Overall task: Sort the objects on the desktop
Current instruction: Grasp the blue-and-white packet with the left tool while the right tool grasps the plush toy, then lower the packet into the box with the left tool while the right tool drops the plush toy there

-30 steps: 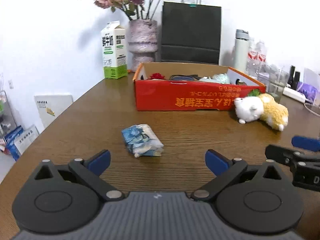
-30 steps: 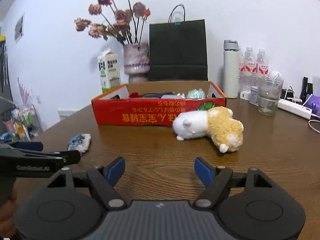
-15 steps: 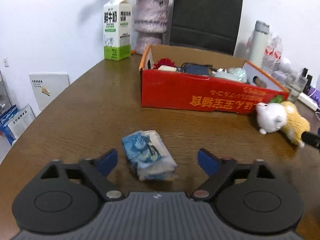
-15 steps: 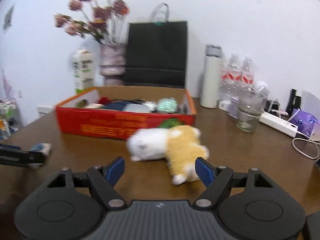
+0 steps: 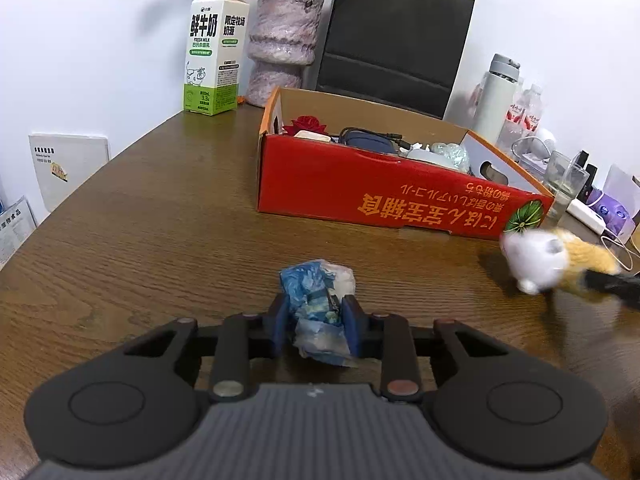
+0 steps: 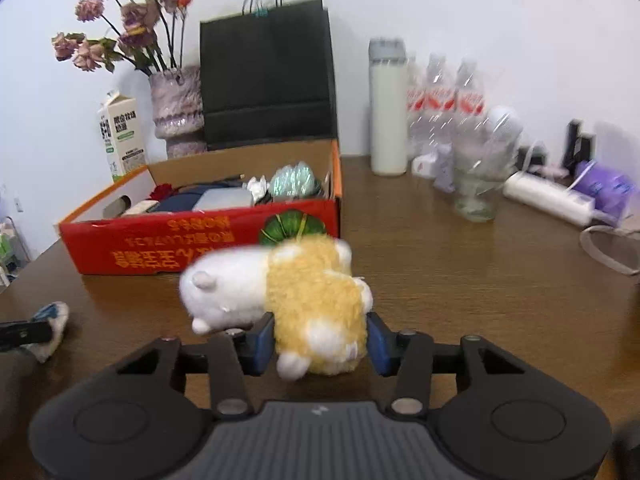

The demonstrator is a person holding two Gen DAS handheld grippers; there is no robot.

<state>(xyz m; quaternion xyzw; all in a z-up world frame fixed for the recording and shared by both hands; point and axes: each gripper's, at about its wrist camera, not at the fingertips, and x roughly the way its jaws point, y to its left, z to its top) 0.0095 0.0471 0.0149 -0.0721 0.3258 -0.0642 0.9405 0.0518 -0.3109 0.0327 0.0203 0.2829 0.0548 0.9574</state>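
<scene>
My left gripper (image 5: 316,326) is shut on a crumpled blue and white packet (image 5: 318,300) that lies on the brown table (image 5: 160,220). My right gripper (image 6: 318,342) is shut on the yellow body of a white and yellow plush toy (image 6: 296,292), close in front of the red cardboard box (image 6: 200,240). The box (image 5: 384,192) holds several items, among them a red rose and a dark pouch. The plush (image 5: 548,258) and the tip of the right gripper show at the right edge of the left wrist view. The packet (image 6: 50,322) shows at the left edge of the right wrist view.
Behind the box stand a milk carton (image 5: 214,48), a vase (image 5: 282,44) with dried flowers and a black paper bag (image 5: 394,40). On the right are a white flask (image 6: 387,104), water bottles (image 6: 444,100), a glass (image 6: 476,184), a power strip (image 6: 548,196) and a purple pack (image 6: 608,188).
Both grippers moved forward and closed: the left around the blue packet, the right around the plush toy. Both were open and empty before.
</scene>
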